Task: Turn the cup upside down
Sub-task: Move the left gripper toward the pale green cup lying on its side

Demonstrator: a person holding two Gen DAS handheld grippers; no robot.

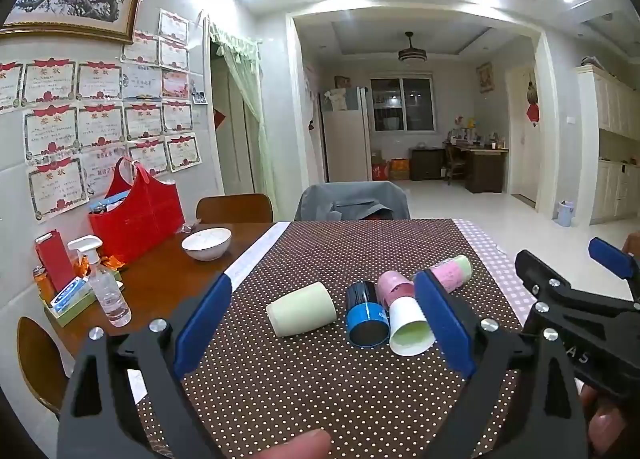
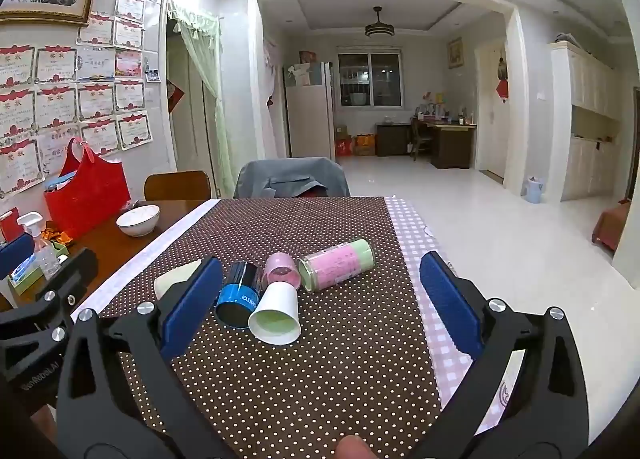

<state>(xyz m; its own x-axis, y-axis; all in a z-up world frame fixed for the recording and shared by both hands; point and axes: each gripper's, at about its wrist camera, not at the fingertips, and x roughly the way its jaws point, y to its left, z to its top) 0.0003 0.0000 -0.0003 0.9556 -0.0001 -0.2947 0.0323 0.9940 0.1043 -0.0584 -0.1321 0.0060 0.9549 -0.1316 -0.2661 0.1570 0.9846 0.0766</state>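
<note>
The dotted brown tablecloth (image 1: 320, 379) fills the lower centre of both views; the left gripper (image 1: 324, 323) and the right gripper (image 2: 320, 299) each hang above it with fingers spread wide, holding nothing; at mid-frame five cups lie on their sides: a pale green cup (image 1: 302, 309) apart at left, then, clustered, a pink-and-green cup (image 2: 338, 271), a blue cup (image 1: 366, 313), a white paper cup (image 2: 276, 317) and a small pink cup (image 2: 282, 269).

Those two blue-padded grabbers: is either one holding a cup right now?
No. The left gripper and right gripper are both open and empty; the white paper cup and its neighbours lie untouched on the table.
</note>
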